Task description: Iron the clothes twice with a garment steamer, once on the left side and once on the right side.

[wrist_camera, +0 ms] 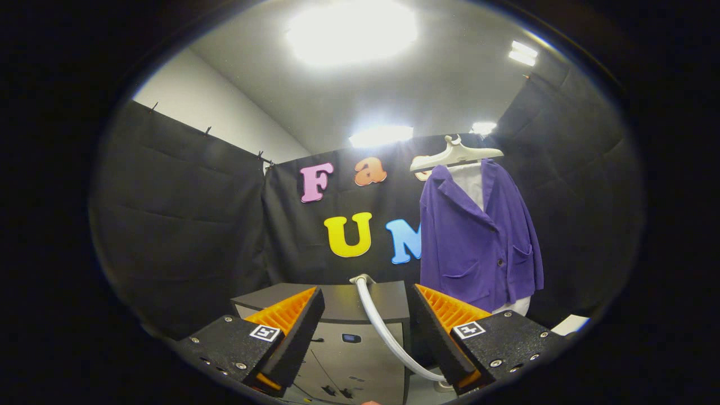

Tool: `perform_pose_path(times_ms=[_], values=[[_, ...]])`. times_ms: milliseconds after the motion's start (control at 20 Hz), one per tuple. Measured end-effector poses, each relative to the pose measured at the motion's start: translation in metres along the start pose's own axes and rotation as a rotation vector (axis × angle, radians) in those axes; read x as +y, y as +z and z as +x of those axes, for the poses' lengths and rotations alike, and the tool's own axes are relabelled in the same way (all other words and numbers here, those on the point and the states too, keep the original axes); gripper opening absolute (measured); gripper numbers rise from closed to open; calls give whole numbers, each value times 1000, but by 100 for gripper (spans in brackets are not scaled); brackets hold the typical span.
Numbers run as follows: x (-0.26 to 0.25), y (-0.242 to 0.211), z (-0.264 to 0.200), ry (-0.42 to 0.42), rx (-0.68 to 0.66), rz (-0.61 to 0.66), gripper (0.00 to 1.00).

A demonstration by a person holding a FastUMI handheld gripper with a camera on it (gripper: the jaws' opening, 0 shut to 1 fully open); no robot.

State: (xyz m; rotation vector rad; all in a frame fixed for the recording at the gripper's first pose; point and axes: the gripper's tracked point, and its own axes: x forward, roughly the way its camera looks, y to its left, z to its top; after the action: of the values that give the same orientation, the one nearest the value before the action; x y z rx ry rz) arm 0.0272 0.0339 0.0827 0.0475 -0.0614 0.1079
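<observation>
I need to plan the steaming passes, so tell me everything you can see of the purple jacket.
The purple jacket hangs upright on a pale hanger against the black cloth wall, beyond the open gripper and off toward its right finger. It looks like soft woven fabric, with a lapel collar, dark front buttons and patch pockets low on each side. It hangs open at the neck over a white garment, whose hem peeks out below. Nothing else touches it.

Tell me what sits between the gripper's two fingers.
In the gripper view, the open gripper frames the grey steamer unit and its white hose; the purple jacket hangs beyond.
</observation>
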Motion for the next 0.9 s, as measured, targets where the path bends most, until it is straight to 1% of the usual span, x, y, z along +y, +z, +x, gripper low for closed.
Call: perform_pose_path(times_ms=[250,450,750,900], values=[[16,45,45,76,-13,-3,95],[21,75,82,113,-25,1,95],[29,92,143,162,30,23,95],[32,87,172,183,90,33,95]])
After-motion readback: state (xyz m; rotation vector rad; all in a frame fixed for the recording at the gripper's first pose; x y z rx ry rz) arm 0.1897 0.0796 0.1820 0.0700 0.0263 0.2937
